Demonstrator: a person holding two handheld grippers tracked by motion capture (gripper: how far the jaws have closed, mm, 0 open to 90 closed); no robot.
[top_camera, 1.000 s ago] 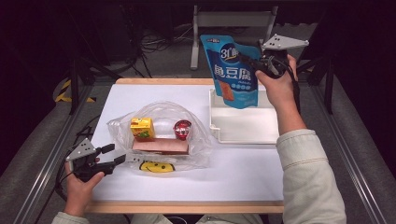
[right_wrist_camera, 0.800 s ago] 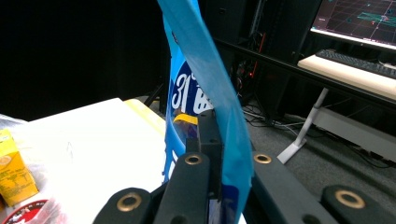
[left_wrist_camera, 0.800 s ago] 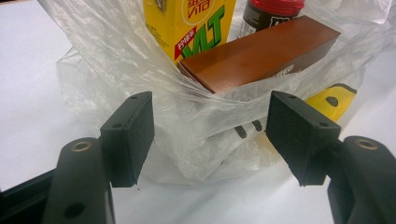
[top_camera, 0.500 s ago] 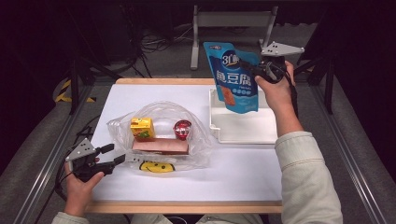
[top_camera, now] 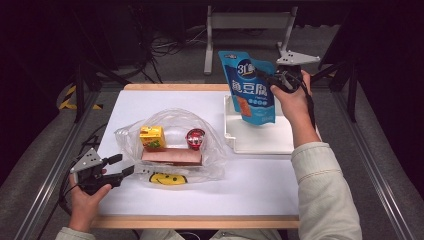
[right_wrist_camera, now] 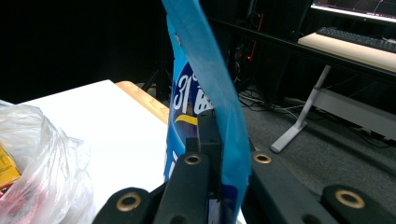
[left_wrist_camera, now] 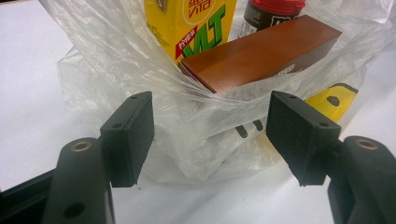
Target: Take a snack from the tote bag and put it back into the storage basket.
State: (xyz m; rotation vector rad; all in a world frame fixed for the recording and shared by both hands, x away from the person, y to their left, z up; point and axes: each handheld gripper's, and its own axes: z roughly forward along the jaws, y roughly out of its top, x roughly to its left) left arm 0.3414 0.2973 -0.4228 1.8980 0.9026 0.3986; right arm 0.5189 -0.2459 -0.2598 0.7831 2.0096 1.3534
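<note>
A blue stand-up pouch [top_camera: 248, 87] with white lettering hangs upright over the white tray [top_camera: 260, 142] at the back right. My right gripper [top_camera: 270, 80] is shut on the pouch's right edge. In the right gripper view the pouch [right_wrist_camera: 201, 70] is pinched edge-on between the black jaws of that gripper [right_wrist_camera: 219, 161]. A clear plastic bag [top_camera: 172, 147] lies mid-table and holds a yellow juice carton [top_camera: 151, 136], a red-lidded jar [top_camera: 195, 138] and a brown box [top_camera: 171, 156]. My left gripper [top_camera: 122, 167] stands open at the bag's left lip. The bag's film [left_wrist_camera: 205, 121] sits loosely between its jaws.
A yellow smiley print [top_camera: 165, 178] shows on the bag's near side. The white tabletop [top_camera: 260, 185] has a wooden front edge. Metal rails run along both sides, and a table frame and cables stand behind on the dark floor.
My right hand has lowered the blue pouch a little toward the white tray. The left hand and the bag have stayed put.
</note>
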